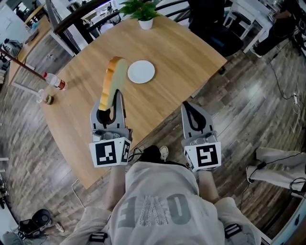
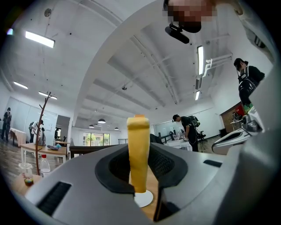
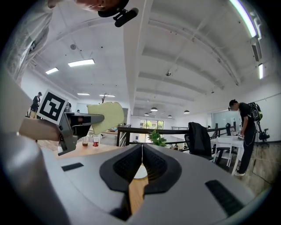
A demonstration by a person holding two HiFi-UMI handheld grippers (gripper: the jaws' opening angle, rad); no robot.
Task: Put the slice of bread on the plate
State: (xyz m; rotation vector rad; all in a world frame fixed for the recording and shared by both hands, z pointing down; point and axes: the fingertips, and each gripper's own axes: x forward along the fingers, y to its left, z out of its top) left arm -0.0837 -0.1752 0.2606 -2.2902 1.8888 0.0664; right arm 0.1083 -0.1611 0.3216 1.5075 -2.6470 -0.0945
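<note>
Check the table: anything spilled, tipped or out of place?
Nothing stands out. The left gripper holds the slice of bread on edge above the table near the empty white plate. The bottle, cup and potted plant stand upright, with no spill visible.

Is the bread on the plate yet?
Not yet. Picked up: the left gripper is clamped on the yellow-crusted slice of bread, held on edge above the wooden table. The round white plate is empty. Still to do: lower the slice onto it and let go.
</note>
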